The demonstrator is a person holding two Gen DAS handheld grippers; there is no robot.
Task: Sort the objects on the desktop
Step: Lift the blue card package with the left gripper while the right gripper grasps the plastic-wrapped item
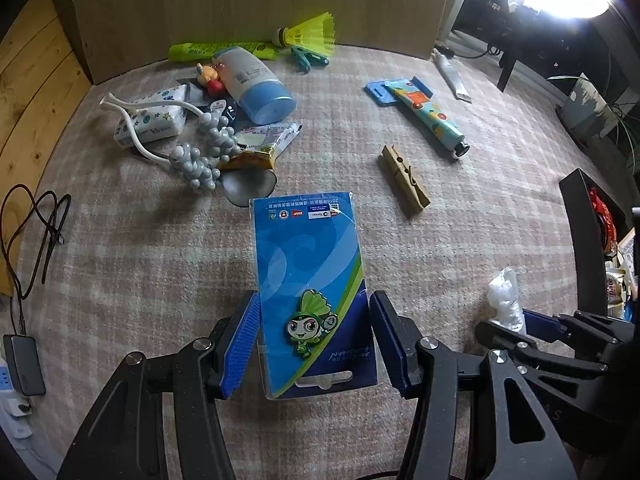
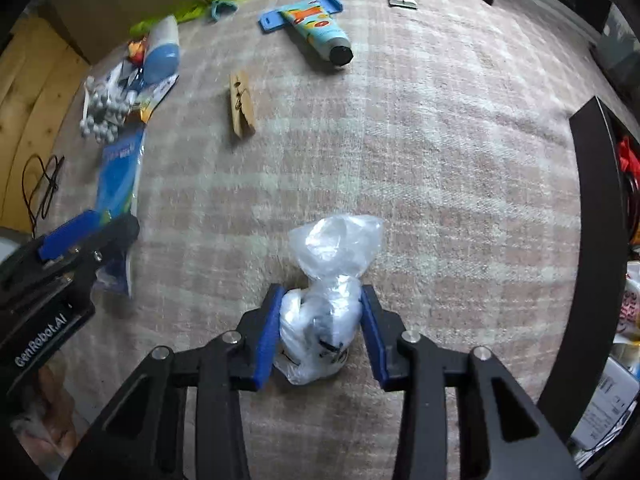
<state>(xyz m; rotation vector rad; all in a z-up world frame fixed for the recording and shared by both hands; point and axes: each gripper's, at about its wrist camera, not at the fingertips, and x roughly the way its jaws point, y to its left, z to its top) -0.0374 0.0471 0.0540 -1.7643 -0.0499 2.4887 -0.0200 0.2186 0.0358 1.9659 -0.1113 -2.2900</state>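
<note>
A blue card package [image 1: 308,252] with a green cartoon badge lies lengthwise between the pads of my left gripper [image 1: 312,340]. Both blue pads press on its long edges near the badge end. In the right wrist view the same package [image 2: 120,176] hangs tilted from the left gripper [image 2: 80,240]. A small item wrapped in a clear plastic bag [image 2: 320,320] rests on the checked cloth between the fingers of my right gripper [image 2: 320,328]. The pads flank it without squeezing it. The left wrist view shows that bag [image 1: 506,300] at the right gripper's tips.
A wooden clothespin [image 1: 404,180] and a patterned cream tube [image 1: 428,116] on a blue clip lie further back. At back left is a pile with a blue-capped bottle [image 1: 256,84], a tissue pack [image 1: 152,116] and grey beads [image 1: 208,148]. A black box [image 2: 600,240] stands at right, a cable [image 1: 36,232] at left.
</note>
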